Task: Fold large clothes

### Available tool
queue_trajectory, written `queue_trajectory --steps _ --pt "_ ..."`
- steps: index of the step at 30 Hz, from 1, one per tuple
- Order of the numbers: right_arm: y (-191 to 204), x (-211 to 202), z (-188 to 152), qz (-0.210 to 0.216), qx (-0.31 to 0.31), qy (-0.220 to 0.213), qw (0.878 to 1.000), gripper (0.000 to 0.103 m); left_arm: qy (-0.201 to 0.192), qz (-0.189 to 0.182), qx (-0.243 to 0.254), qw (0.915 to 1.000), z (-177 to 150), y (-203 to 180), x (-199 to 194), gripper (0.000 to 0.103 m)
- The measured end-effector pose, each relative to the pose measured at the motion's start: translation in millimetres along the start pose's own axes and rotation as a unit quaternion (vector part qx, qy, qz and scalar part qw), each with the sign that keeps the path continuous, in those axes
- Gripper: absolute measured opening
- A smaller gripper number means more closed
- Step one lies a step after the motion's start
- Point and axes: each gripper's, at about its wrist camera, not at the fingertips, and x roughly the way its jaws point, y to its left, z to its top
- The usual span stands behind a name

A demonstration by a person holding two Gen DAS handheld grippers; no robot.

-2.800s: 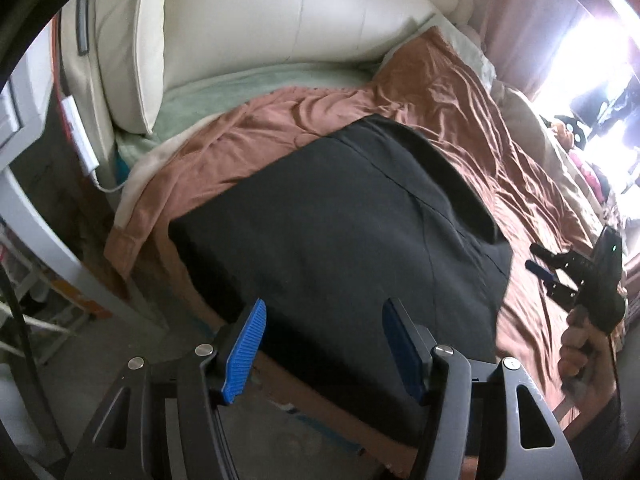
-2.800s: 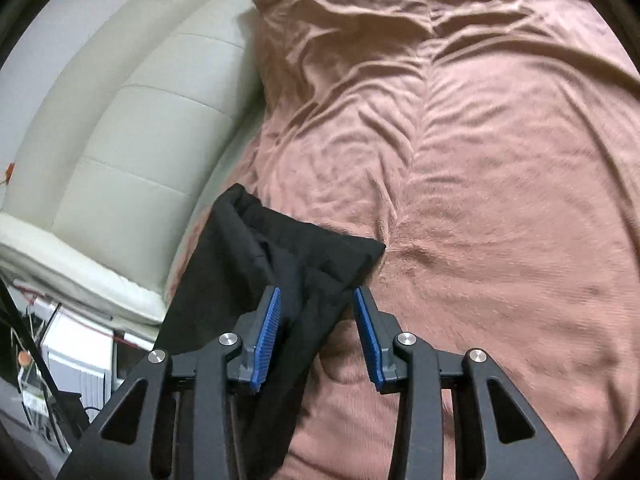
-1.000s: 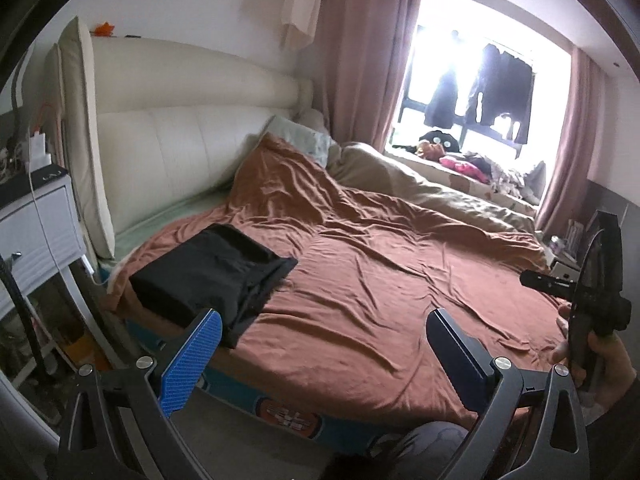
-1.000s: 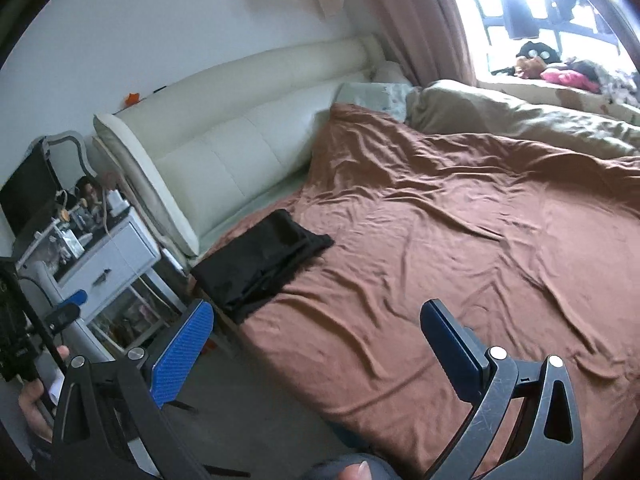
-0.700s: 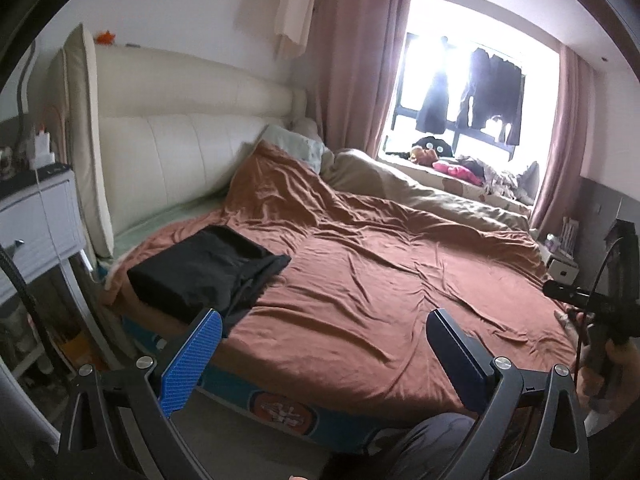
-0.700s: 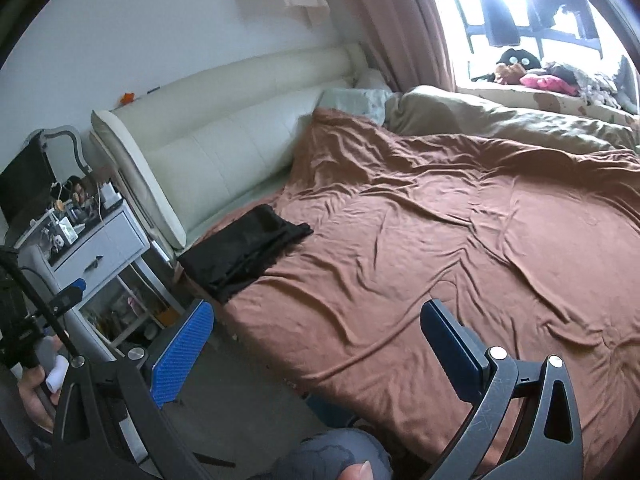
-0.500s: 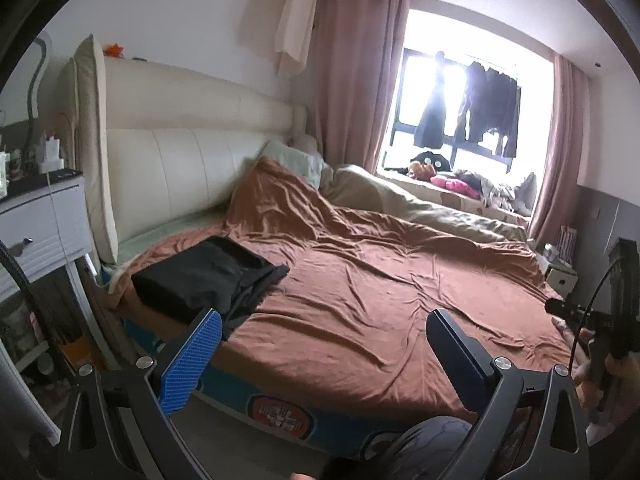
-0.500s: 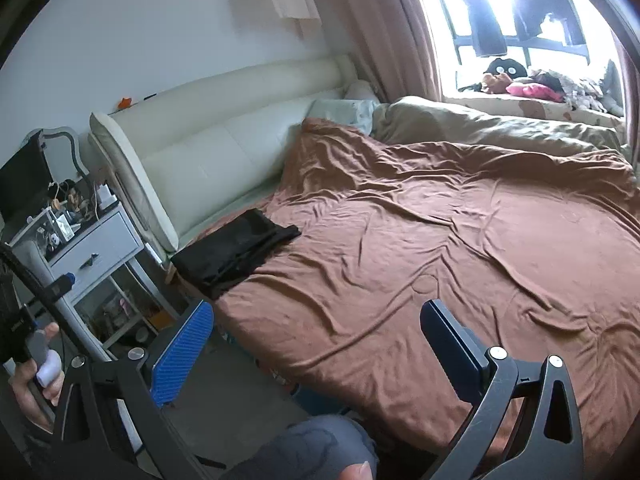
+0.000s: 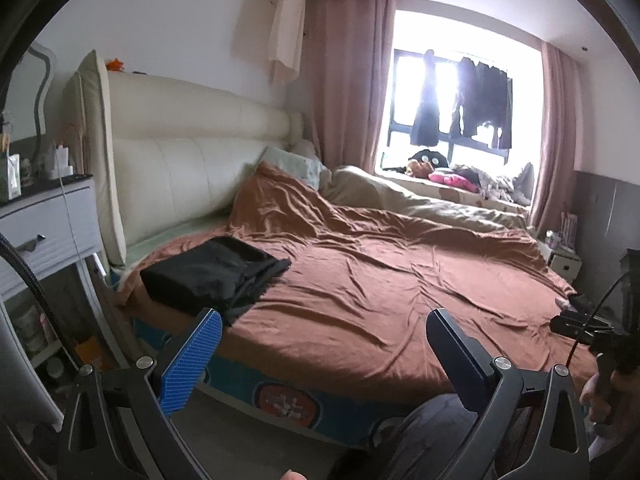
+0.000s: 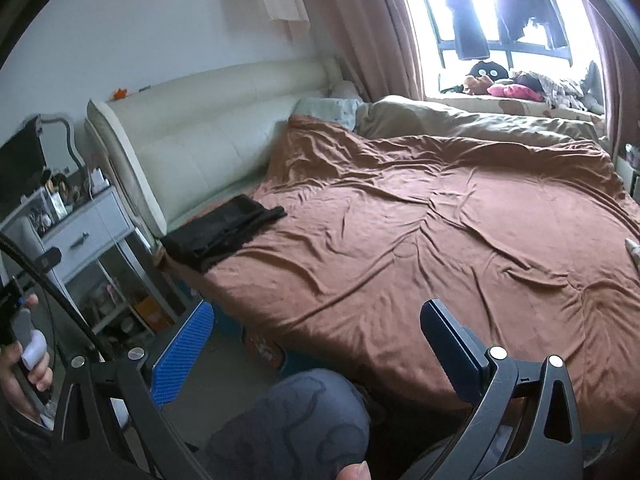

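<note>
A folded black garment (image 9: 212, 274) lies on the near left corner of the bed, on the brown cover (image 9: 380, 280), close to the headboard. It also shows in the right wrist view (image 10: 224, 236). My left gripper (image 9: 320, 356) is open wide and empty, held well back from the bed and off the floor. My right gripper (image 10: 316, 344) is open wide and empty too, back from the bed's edge above my knee (image 10: 296, 424). Both are far from the garment.
A cream padded headboard (image 9: 192, 164) runs along the left. A white nightstand (image 9: 44, 232) with clutter stands beside the bed. A beige duvet (image 9: 420, 204) lies at the far side under the window (image 9: 460, 108). A small bedside cabinet (image 9: 564, 260) stands at the right.
Both grippers let go of the black garment, opened wide and pulled far back from the bed. In the last half second they rose and backed off slightly more.
</note>
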Motion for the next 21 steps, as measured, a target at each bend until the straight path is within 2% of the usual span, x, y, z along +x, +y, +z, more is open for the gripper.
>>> queue_trajectory --steps 9,21 --pt "-3.8 1.2 -0.5 -0.010 0.006 0.013 1.000 0.103 0.014 -0.015 0.010 0.9997 -13.5 -10.7 7.3 0.103" --pt "-8.5 2.4 -6.3 -0.011 0.021 0.021 1.000 0.103 0.022 -0.025 -0.003 0.9994 -15.7 -12.7 12.4 0.103"
